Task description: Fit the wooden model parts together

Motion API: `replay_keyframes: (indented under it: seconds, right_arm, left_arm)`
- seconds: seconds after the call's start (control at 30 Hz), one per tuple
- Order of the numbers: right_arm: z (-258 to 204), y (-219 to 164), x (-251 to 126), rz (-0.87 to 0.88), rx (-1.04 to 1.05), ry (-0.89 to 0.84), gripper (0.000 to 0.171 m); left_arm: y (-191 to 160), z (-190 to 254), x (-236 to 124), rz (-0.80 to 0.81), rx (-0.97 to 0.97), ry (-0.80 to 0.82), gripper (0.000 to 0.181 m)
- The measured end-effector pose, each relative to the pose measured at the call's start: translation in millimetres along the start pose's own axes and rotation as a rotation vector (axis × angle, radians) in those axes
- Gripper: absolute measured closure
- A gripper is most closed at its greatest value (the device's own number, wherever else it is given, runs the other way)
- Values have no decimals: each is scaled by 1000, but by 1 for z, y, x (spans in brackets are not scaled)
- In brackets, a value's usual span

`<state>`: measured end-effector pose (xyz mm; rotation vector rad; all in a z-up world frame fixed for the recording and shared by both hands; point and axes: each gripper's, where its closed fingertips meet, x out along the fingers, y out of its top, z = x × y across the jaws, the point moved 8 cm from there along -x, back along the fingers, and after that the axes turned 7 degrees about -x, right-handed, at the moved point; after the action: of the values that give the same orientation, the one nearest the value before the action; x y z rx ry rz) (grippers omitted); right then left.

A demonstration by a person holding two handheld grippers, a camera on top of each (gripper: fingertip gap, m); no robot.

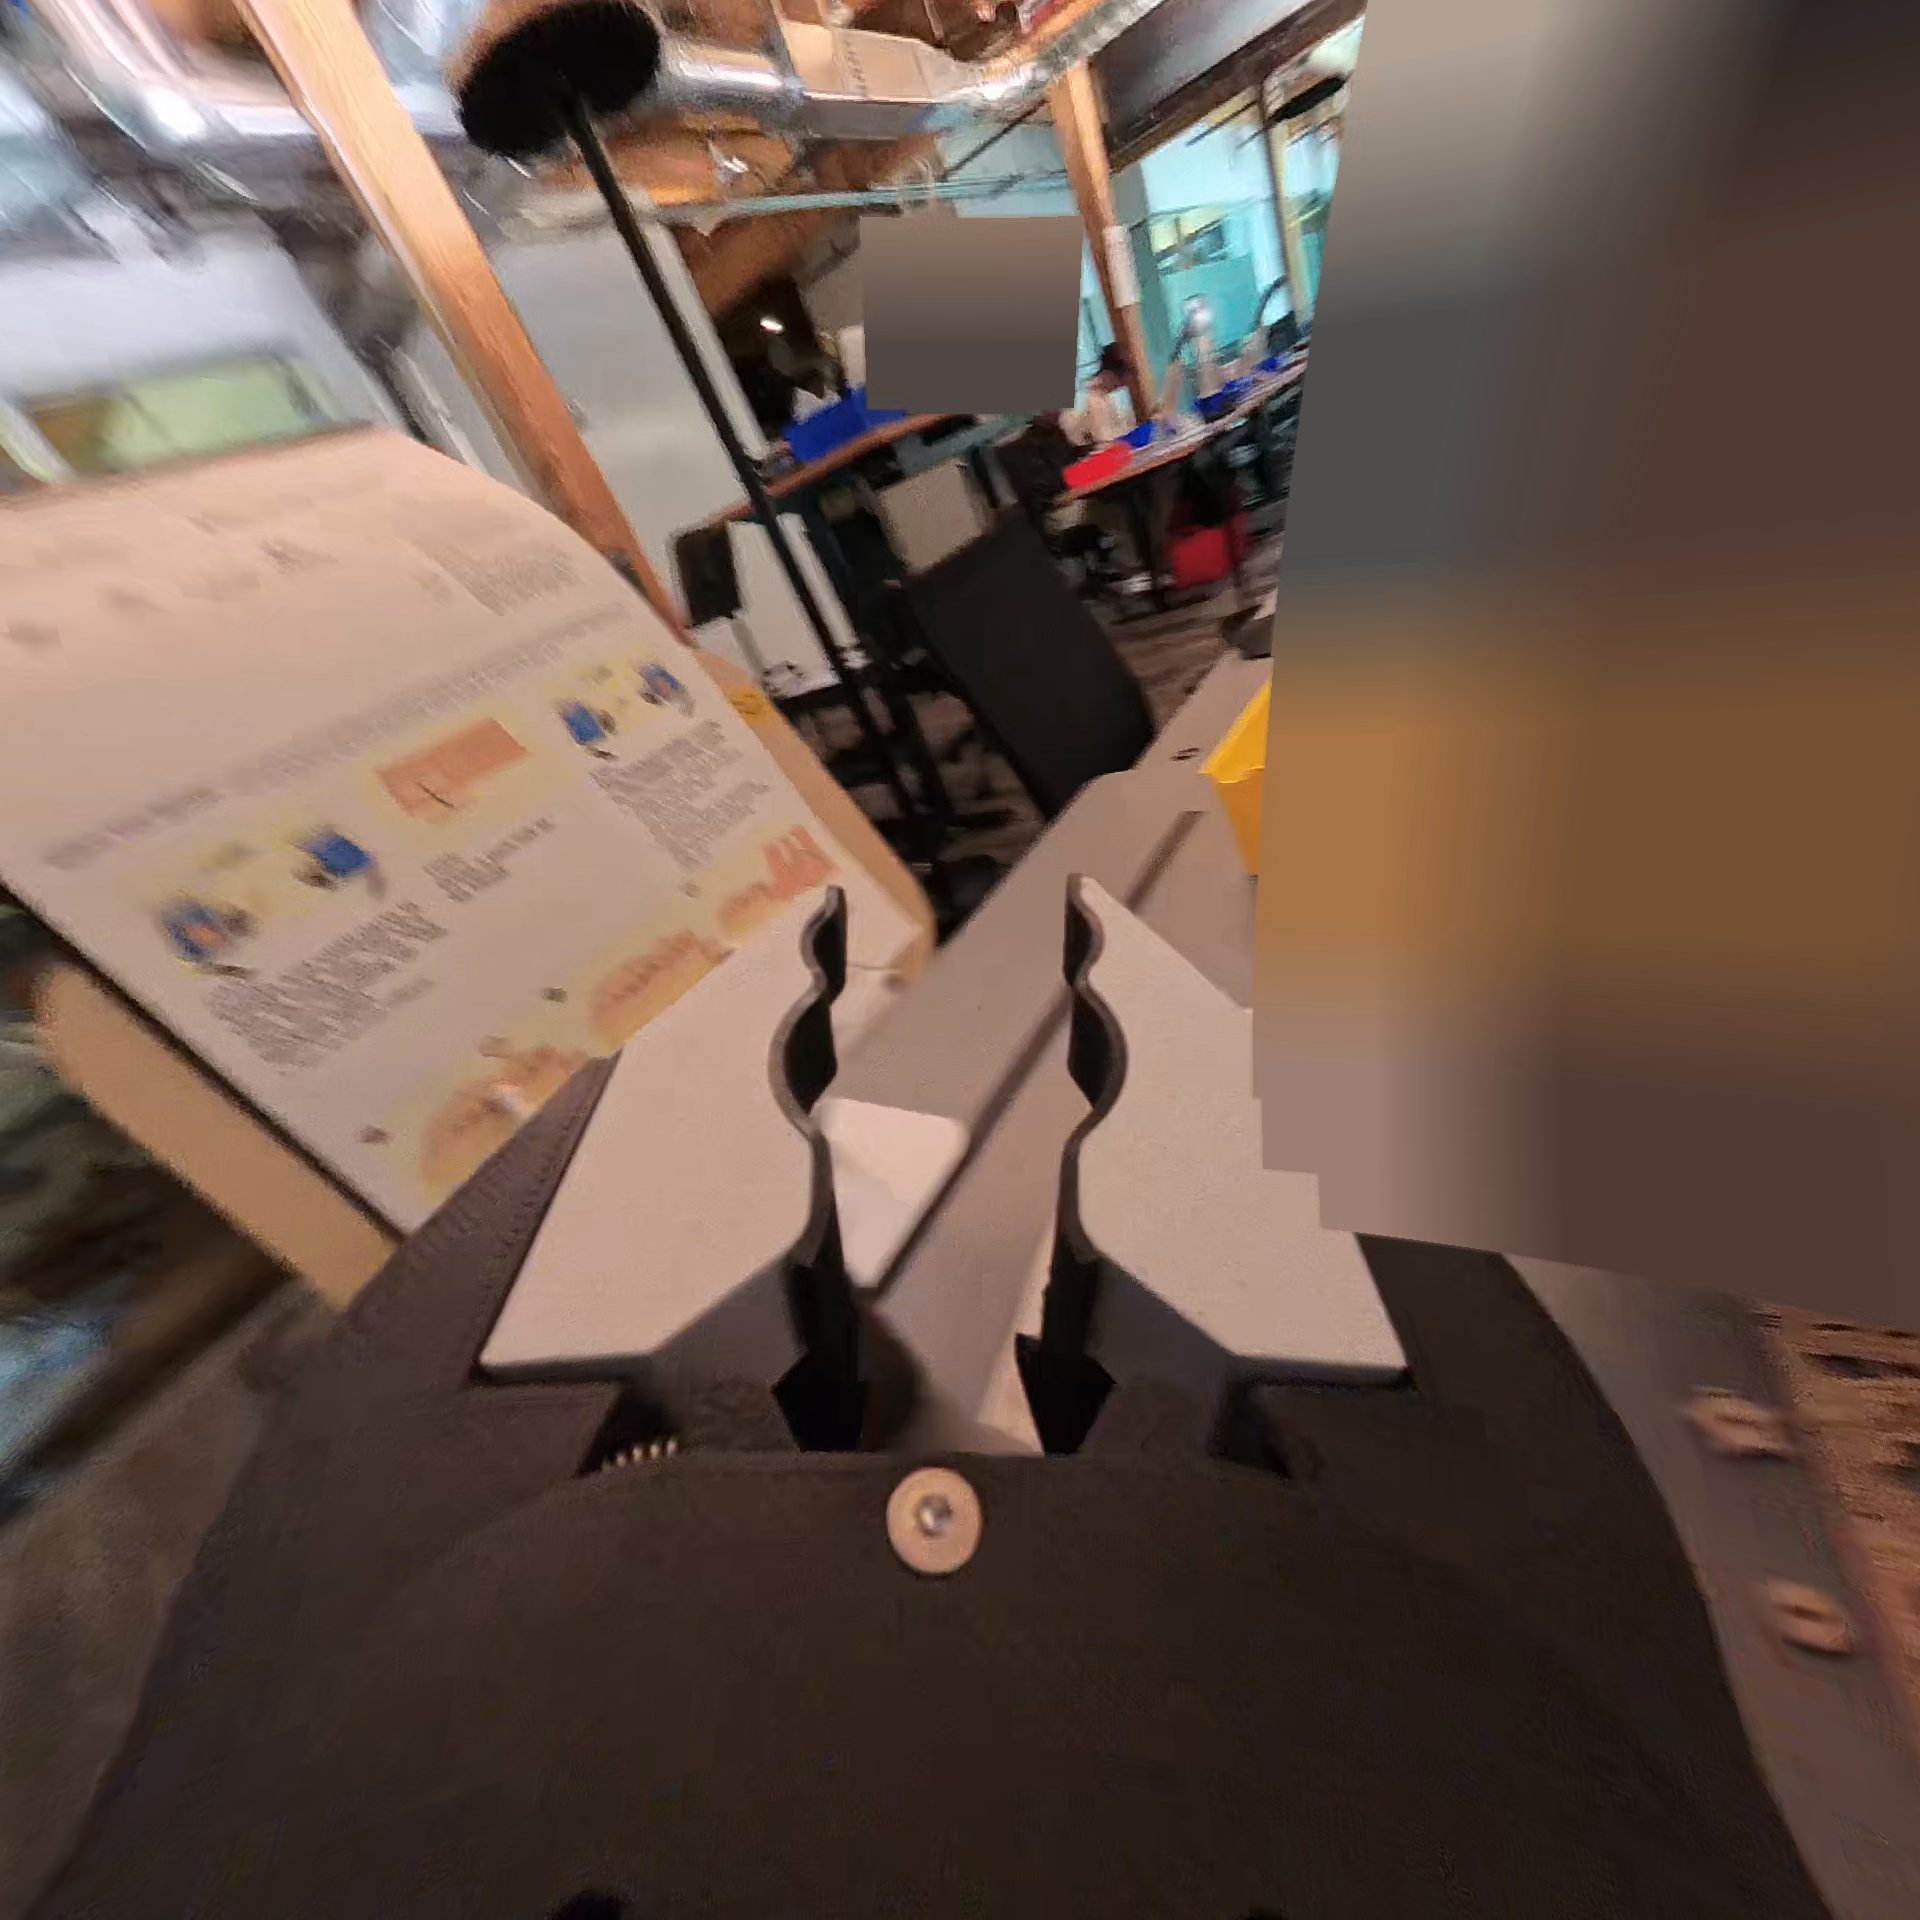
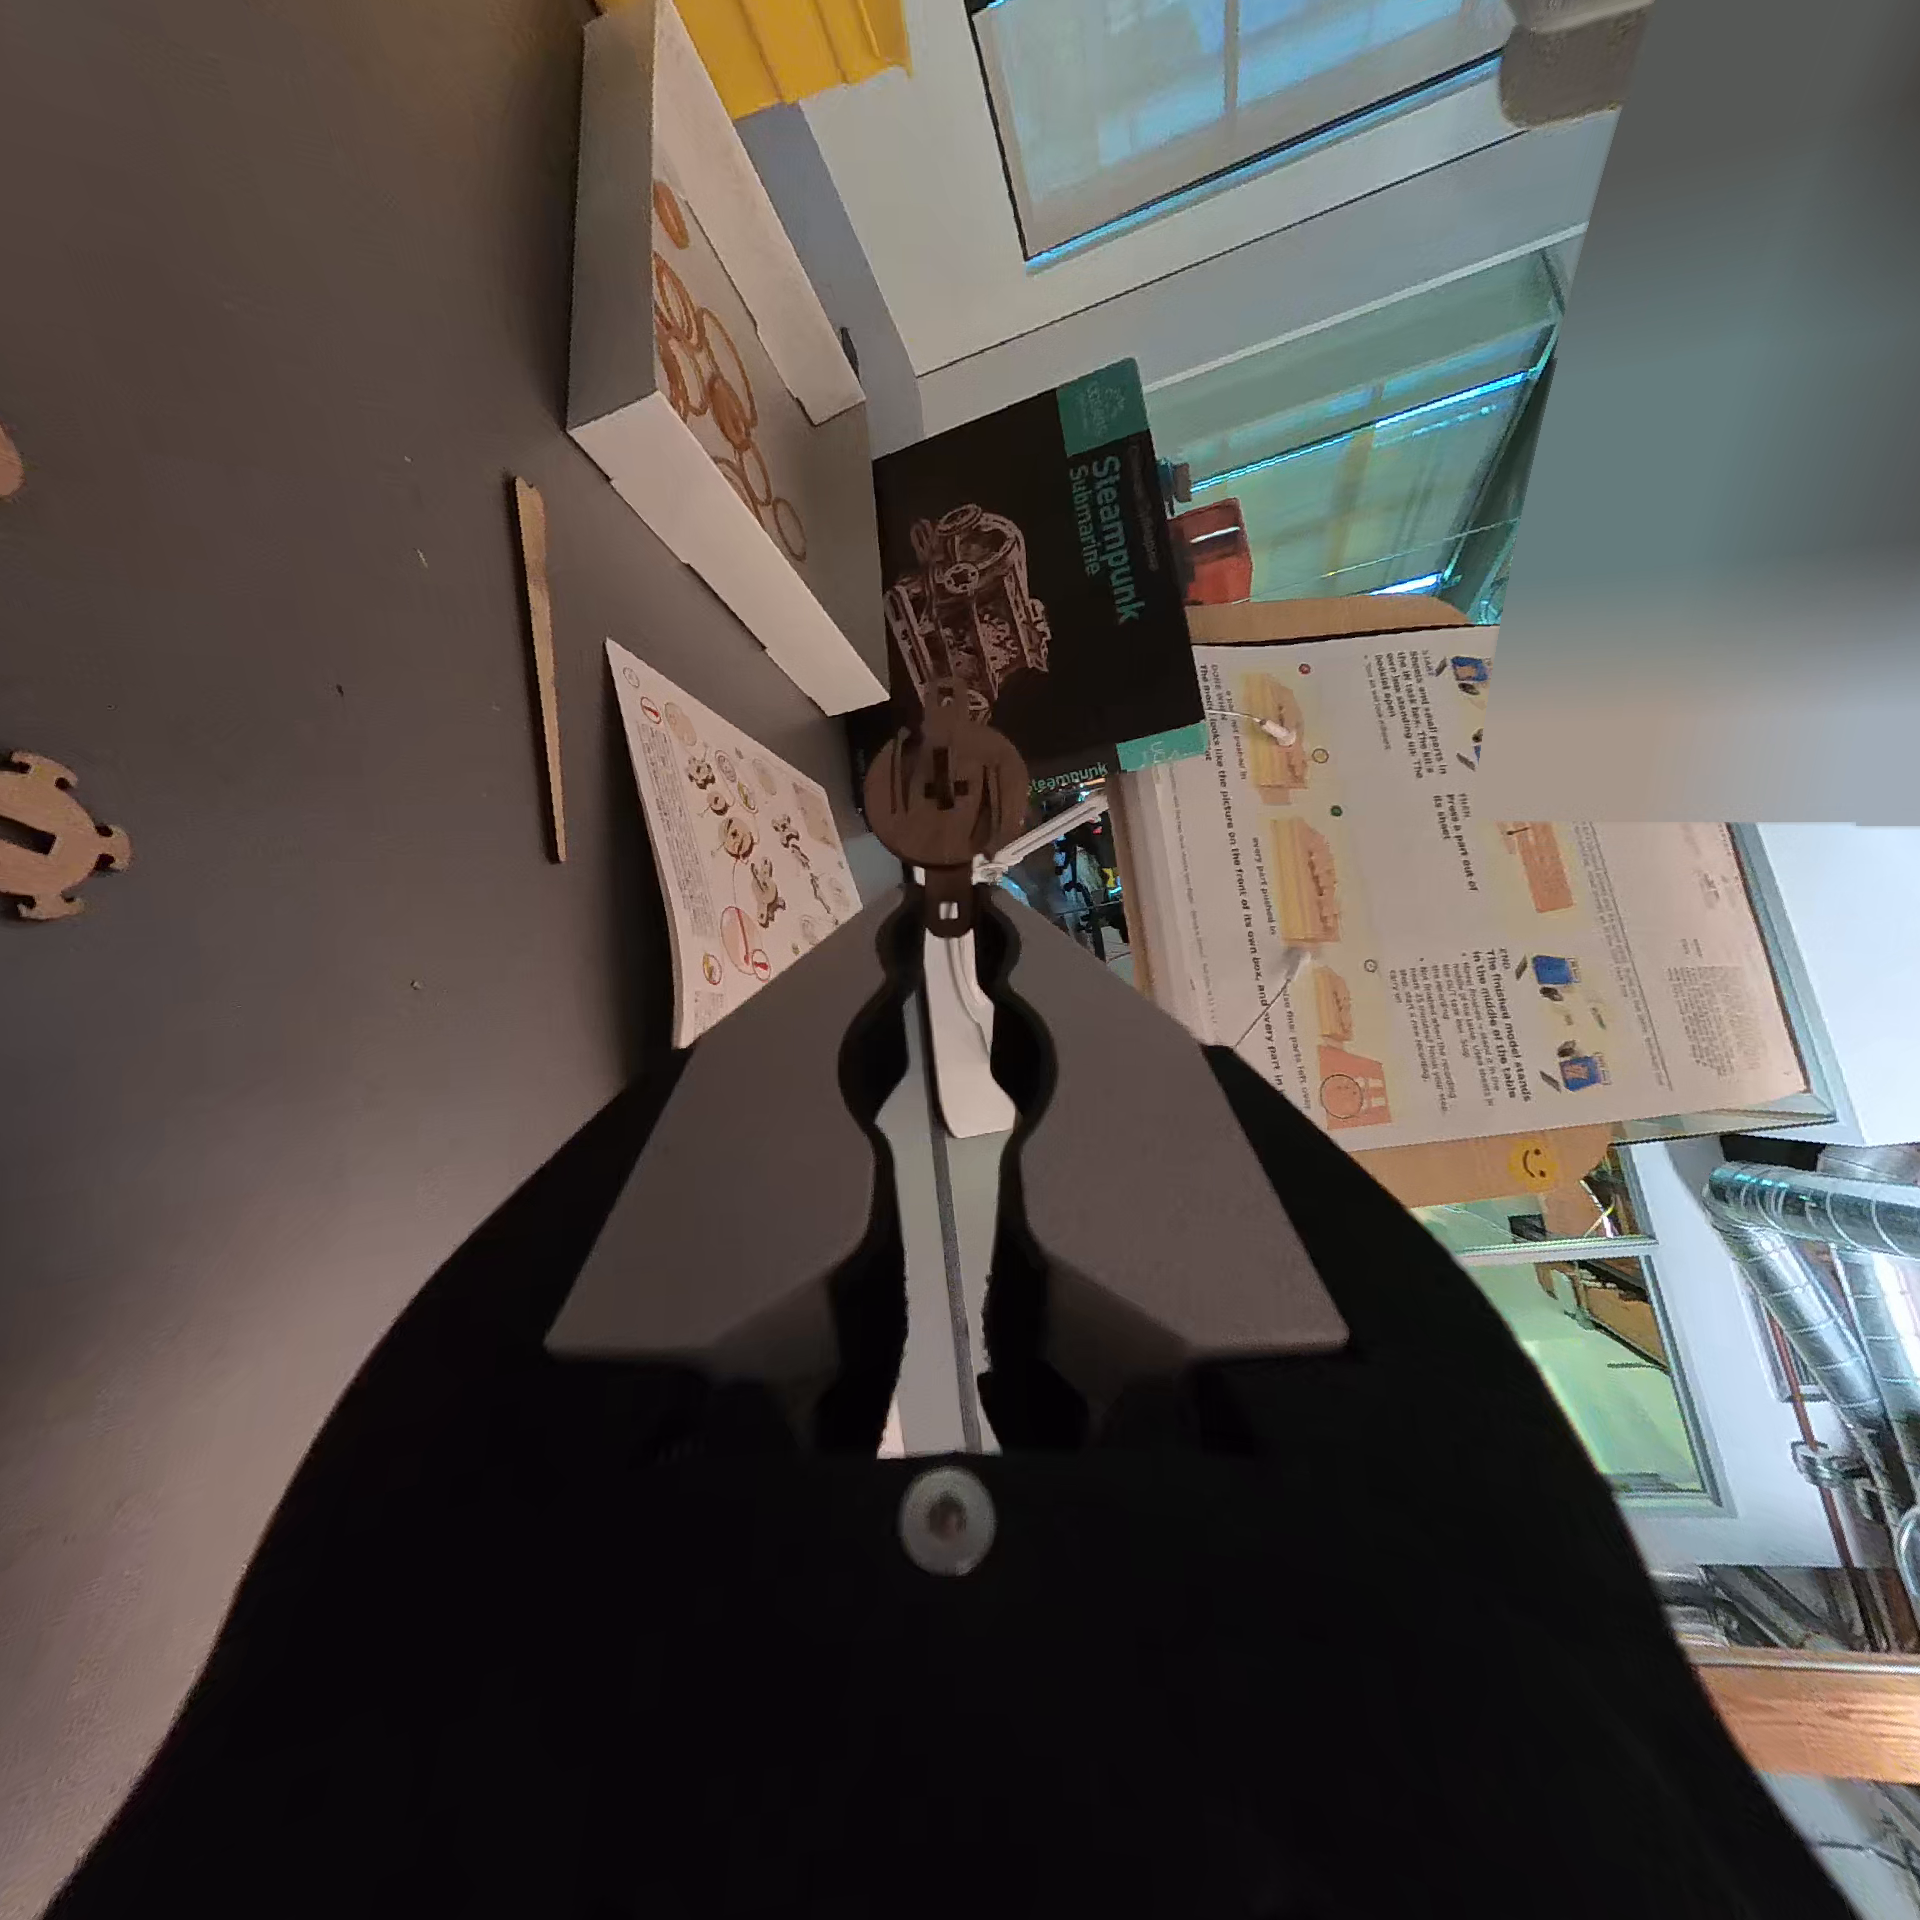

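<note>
Right gripper is pinching a small round wooden sub-assembly at its tips, 12 o'clock. Left gripper is spread, empty. Probably mid-assembly; next needs the loose wooden part at 9 o'clock.

Workshop/lab: bare ducting, wood posts, benches w/ parts bins.

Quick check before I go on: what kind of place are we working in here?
Likely a workshop or lab, not a home. Exposed metal ducting runs along the ceiling, further worktables with blue bins stand behind, and an instruction poster is posted beside the grey table.
</note>
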<state>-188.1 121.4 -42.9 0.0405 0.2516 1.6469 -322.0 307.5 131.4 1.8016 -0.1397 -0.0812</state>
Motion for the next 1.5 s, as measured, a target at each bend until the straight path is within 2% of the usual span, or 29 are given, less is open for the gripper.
replay_keyframes:
  seconds: [0.1, 0.33, 0.5, 0.77, 1.07, 1.3, 1.5]
  right_arm:
    - [0, 1, 0, 0, 8, 6, 163]
    - [-1, 4, -1, 9, -3, 6, 163]
    - [-2, 2, 1, 6, 28, 28, 163]
    - [0, 0, 1, 29, 197, 93, 163]
    - [-6, 1, 3, 29, 228, 171, 163]
    - [-22, -4, 14, -7, 420, 385, 164]
    - [-39, -3, 25, 17, 826, 693, 163]
  left_arm:
    - [-1, -3, 0, -9, 164, 106, 142]
    - [2, -9, -4, 50, -48, 122, 139]
    - [-2, -8, -1, 15, -67, 115, 140]
    - [-2, 1, 2, -29, -67, 77, 145]
    - [0, -1, 0, -20, -131, 75, 150]
    - [-3, -3, 1, -91, -328, 43, 152]
    - [-15, 0, 7, -217, -582, -84, 148]
